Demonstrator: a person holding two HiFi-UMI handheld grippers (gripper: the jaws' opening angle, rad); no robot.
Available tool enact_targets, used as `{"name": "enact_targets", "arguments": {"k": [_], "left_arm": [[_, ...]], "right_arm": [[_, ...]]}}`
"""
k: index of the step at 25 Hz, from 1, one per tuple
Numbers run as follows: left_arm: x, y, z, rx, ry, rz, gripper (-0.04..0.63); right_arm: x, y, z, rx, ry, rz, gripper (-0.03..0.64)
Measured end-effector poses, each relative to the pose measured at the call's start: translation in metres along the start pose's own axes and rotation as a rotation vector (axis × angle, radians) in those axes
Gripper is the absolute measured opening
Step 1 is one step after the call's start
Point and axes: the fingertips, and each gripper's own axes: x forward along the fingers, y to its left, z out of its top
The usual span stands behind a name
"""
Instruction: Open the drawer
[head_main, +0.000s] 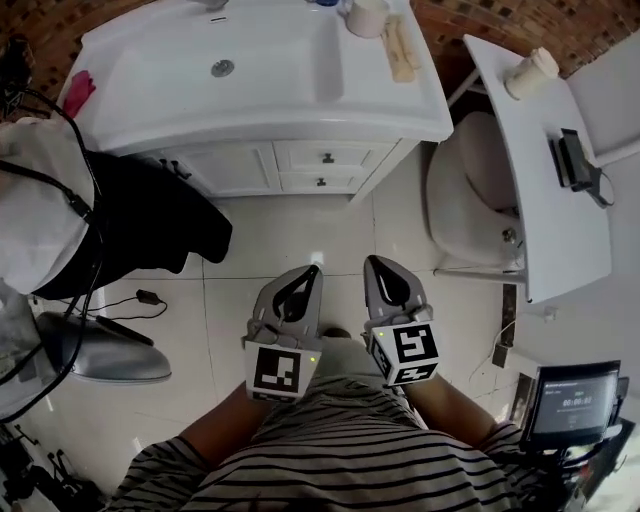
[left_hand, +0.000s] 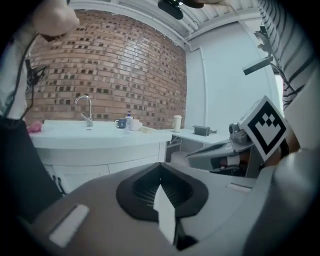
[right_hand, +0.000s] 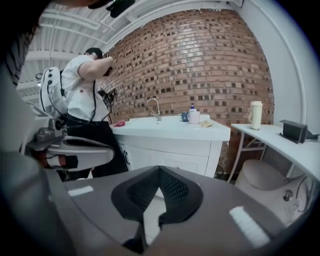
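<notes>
The white vanity (head_main: 130, 100) stands ahead, with two small drawers under the basin. The upper drawer (head_main: 345, 155) and the lower drawer (head_main: 300, 183) each carry a dark knob, and both sit flush and closed. My left gripper (head_main: 314, 268) (left_hand: 160, 165) and right gripper (head_main: 371, 260) (right_hand: 160, 168) hover side by side over the tiled floor, well short of the vanity. Both point at it with jaws shut and nothing between them. In the right gripper view the drawer fronts (right_hand: 175, 161) show just beyond the jaw tips.
A person in dark trousers (head_main: 140, 215) stands at the vanity's left. A toilet (head_main: 465, 190) and a white side table (head_main: 545, 200) with a cup and a black device are at the right. A screen on a stand (head_main: 570, 400) is near my right side.
</notes>
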Motion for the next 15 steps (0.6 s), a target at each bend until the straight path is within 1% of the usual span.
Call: {"name": "enact_targets", "arguments": {"k": [2, 4, 5, 7, 11, 15], "left_arm": [[0.024, 0.006, -0.04, -0.021, -0.022, 0.042, 0.015], [0.047, 0.014, -0.083, -0.067, -0.043, 0.079, 0.015], [0.058, 0.018, -0.103, -0.087, -0.056, 0.088, 0.015], [0.079, 0.023, -0.138, -0.101, -0.086, 0.09, 0.015], [0.112, 0.028, -0.193, -0.056, -0.114, 0.082, 0.015], [0.131, 0.036, -0.228, 0.0, -0.121, 0.092, 0.015]], "right_arm": [[0.038, -0.008, -0.041, -0.026, 0.003, 0.0, 0.002], [0.077, -0.018, -0.083, -0.044, -0.006, -0.004, 0.002], [0.098, -0.023, -0.103, -0.049, -0.013, -0.008, 0.002], [0.139, -0.035, -0.143, -0.046, -0.027, -0.022, 0.002], [0.219, -0.059, -0.203, -0.049, -0.061, -0.048, 0.002], [0.291, -0.068, -0.237, -0.092, -0.086, -0.076, 0.002]]}}
